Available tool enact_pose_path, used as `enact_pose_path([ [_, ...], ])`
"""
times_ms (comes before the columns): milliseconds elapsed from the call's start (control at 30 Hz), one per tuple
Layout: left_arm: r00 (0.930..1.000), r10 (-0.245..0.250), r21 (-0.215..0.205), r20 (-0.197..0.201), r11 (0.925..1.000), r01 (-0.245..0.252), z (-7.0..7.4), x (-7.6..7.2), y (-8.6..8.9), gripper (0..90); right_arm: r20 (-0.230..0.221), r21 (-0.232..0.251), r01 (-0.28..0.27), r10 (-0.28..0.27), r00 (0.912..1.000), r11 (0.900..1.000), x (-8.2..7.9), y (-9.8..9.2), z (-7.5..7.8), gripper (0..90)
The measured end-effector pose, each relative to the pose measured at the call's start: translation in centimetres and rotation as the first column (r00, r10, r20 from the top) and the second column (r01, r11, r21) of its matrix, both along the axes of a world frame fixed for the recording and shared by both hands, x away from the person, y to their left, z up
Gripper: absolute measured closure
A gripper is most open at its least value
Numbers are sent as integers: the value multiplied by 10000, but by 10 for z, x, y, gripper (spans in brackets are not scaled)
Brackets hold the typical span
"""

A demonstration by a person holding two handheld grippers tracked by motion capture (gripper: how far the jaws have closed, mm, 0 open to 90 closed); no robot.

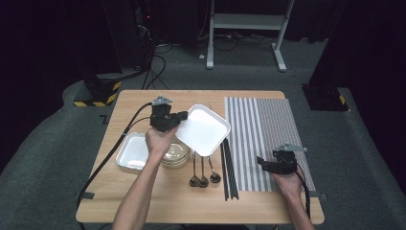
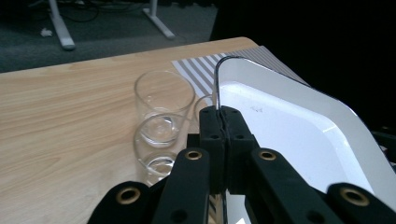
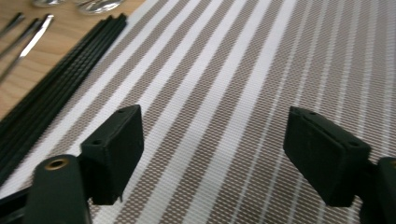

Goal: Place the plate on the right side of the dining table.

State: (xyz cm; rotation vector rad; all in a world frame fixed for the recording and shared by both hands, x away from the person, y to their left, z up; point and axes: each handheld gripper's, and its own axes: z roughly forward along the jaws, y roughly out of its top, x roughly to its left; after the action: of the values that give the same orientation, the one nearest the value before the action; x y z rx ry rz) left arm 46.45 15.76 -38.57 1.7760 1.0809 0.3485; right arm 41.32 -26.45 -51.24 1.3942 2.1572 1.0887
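Currently your left gripper (image 1: 183, 116) is clamped on the rim of the white tray (image 1: 207, 129), holding it tilted above the counter (image 1: 143, 201), over the bowls (image 1: 176, 154) and just beside the striped mat (image 1: 268, 139). From the left gripper view, the tray's (image 2: 299, 126) edge sits pinched between the closed jaws, with two clear glasses (image 2: 163, 109) standing beyond. Your right gripper (image 1: 261, 162) rests over the mat's near right part, jaws spread wide with nothing between them. Three spoons (image 1: 203, 175) and black chopsticks (image 1: 229, 172) lie between mat and bowls; a second tray (image 1: 131, 152) sits at left.
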Motion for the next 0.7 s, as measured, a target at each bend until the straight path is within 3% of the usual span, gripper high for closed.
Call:
enact_pose_path([
  [233, 9998, -212, -241, -62, 9995, 210, 1, -1, -5, 887, 80, -56, -390, 391, 9992, 9992, 2, 10, 6, 218],
  [333, 9993, -374, -79, 10, 9993, 374, 2, -1, -9, 887, -119, 195, -722, 724, 9973, 9972, 6, 13, 7, 373],
  [400, 9993, -377, 9, 42, 9993, 377, 1, -1, -12, 887, 39, -27, -618, 618, 9981, 9981, 9, 17, 8, 436],
  [500, 9989, -466, -60, -6, 9989, 466, -1, 0, -15, 887, -29, 427, -666, 668, 9978, 9969, 12, 18, 9, 497],
  [600, 9986, -515, -40, -99, 9987, 514, -4, 1, -18, 887, 47, 560, -750, 749, 9972, 9956, 11, 19, 11, 554],
  [700, 9985, -531, 19, -146, 9986, 532, -6, 2, -20, 887, 510, 787, -944, 906, 9946, 9924, 10, 18, 16, 590],
])
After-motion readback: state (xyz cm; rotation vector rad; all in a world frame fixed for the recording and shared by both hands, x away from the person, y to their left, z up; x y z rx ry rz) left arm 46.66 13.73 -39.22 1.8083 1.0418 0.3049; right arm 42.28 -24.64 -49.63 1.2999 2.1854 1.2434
